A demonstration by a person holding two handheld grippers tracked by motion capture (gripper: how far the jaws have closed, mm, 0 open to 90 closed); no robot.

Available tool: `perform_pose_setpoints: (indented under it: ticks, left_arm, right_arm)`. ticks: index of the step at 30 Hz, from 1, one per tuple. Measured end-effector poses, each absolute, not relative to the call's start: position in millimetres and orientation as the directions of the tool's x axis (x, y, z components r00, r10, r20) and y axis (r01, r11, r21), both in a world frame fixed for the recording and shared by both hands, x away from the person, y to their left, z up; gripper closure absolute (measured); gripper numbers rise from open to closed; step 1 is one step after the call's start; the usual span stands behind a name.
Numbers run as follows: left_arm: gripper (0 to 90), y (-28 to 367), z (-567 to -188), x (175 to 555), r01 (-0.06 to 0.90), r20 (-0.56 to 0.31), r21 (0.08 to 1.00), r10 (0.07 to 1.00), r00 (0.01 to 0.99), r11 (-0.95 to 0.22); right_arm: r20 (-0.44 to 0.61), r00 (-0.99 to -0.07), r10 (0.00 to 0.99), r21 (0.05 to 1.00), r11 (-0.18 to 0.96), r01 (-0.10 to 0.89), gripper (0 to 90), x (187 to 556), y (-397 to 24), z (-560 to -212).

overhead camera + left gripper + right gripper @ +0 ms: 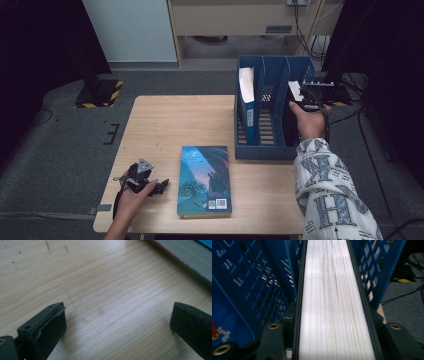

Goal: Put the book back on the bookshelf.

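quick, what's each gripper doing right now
left gripper: open, holding nothing, jaws over the table.
right gripper: shut on a black book standing in the blue rack.

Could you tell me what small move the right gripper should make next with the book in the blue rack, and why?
Probably ease the jaws open and draw back. The right gripper clamps the dark-covered book, which already stands on edge in the right slot of the blue rack.

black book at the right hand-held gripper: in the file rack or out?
In. The black book stands on edge in the rightmost slot of the blue file rack; the right hand-held gripper is clamped across its page edge.
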State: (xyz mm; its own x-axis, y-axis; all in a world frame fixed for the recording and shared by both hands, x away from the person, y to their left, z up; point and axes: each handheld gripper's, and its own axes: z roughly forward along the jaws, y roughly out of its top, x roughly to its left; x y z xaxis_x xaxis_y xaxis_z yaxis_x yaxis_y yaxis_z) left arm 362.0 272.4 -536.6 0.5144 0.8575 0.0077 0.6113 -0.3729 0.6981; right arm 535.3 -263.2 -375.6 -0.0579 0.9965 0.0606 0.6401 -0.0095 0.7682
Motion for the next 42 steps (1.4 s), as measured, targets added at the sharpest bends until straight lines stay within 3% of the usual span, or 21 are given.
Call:
perform_pose_setpoints:
  ticks: [7, 20, 42]
  left_arm:
    - [0.0, 272, -536, 362, 0.612, 0.008, 0.697, 0.857, 0.515, -0.374]
    - [0.0, 272, -537, 362, 0.61, 0.008, 0.7, 0.857, 0.515, -0.373]
    - [0.0, 272, -537, 362, 0.612, 0.007, 0.697, 0.857, 0.515, -0.374]
  right_arm:
    - [0.016, -0.052, 0.999, 0.77, 0.021, 0.637, 53.0, 534, -262, -373]
    - [0.064, -0.025, 0.998, 0.805, -0.037, 0.593, 53.4, 533, -275, -365]
    - [0.04, -0.049, 0.998, 0.81, -0.004, 0.586, 53.3, 540, -278, -359]
